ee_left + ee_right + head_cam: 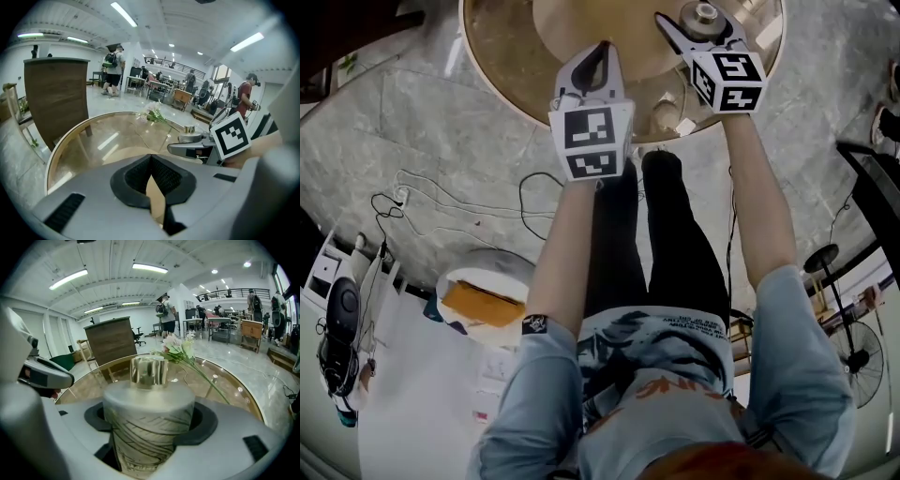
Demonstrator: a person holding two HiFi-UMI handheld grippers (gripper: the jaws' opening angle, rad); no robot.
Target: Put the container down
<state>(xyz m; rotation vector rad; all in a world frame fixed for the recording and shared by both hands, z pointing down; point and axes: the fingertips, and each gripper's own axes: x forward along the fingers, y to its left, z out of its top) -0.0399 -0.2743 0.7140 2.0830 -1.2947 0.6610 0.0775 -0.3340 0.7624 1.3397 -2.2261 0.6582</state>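
Over the round glass table (pixel 502 89), toward its right edge, my right gripper (pixel 703 36) is gripping the container (pixel 149 418). It is a pale cylinder with dark curved lines, and its lid is topped by a shiny knob (pixel 149 371). The jaws are standing wide apart, pressing on the container's two sides, and it is sitting upright between them. I cannot tell whether its base is touching the glass.

My left gripper (pixel 593 58) is hovering beside the right one, closer to the table's near edge. Its jaws are closed together at the tips, with nothing held between them.

Pale pink flowers (pixel 180 347) on a long green stem are lying on the glass toward the far edge, apart from the container. A dark wooden panel (pixel 110 341) is standing on the floor beyond the table's far left edge.
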